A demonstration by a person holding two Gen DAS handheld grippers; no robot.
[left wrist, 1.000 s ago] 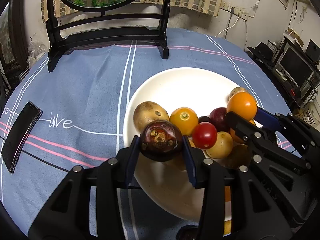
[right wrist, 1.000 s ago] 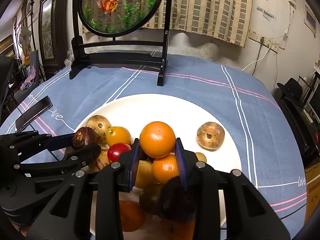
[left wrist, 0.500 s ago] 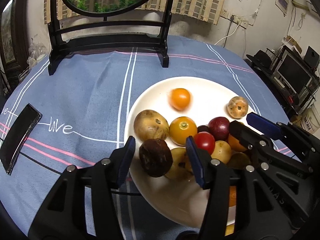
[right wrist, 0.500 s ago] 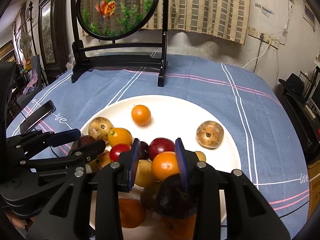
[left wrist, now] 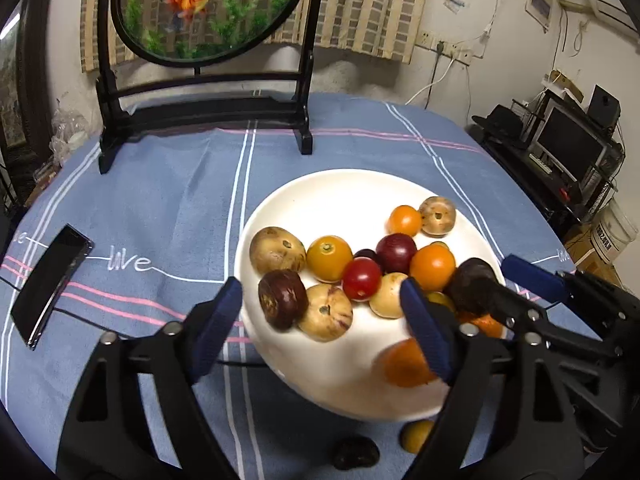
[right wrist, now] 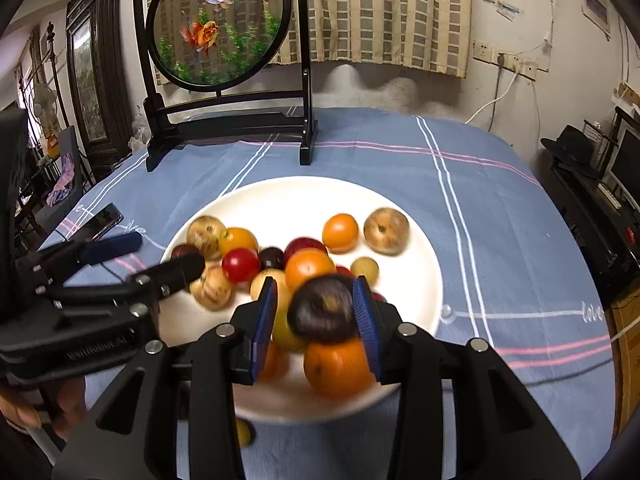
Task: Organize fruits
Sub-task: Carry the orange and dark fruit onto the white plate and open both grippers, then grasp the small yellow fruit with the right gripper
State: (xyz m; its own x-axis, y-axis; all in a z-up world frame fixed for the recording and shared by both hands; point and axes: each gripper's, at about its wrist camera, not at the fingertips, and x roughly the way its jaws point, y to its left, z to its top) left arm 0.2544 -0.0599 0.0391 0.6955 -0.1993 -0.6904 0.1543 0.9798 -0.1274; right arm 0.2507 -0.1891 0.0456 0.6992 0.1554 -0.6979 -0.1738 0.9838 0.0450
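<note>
A white plate [left wrist: 320, 196] [right wrist: 280, 200] on the blue tablecloth holds several fruits: oranges, a red tomato [left wrist: 361, 279] [right wrist: 240, 265], brown passion fruits and dark plums. My left gripper [left wrist: 320, 308] is open and empty, its jaws wide apart above the plate's near left rim, over a dark brown fruit [left wrist: 282, 299]. My right gripper [right wrist: 316, 314] has a dark purple fruit [right wrist: 322, 309] between its jaws, over the near part of the pile; a gap shows on the left side. That fruit also shows in the left wrist view [left wrist: 472, 280].
A black phone [left wrist: 50, 284] lies on the cloth at the left. A black-framed round goldfish screen [right wrist: 218, 24] stands at the table's back. Two small fruits, a dark one [left wrist: 356, 453] and a yellow one [left wrist: 416, 436], lie on the cloth before the plate.
My left gripper let go of the dark brown fruit onto the plate, opened wide and drew back. My right gripper released its orange, which rolled to the plate's far side, and now spans a dark purple fruit.
</note>
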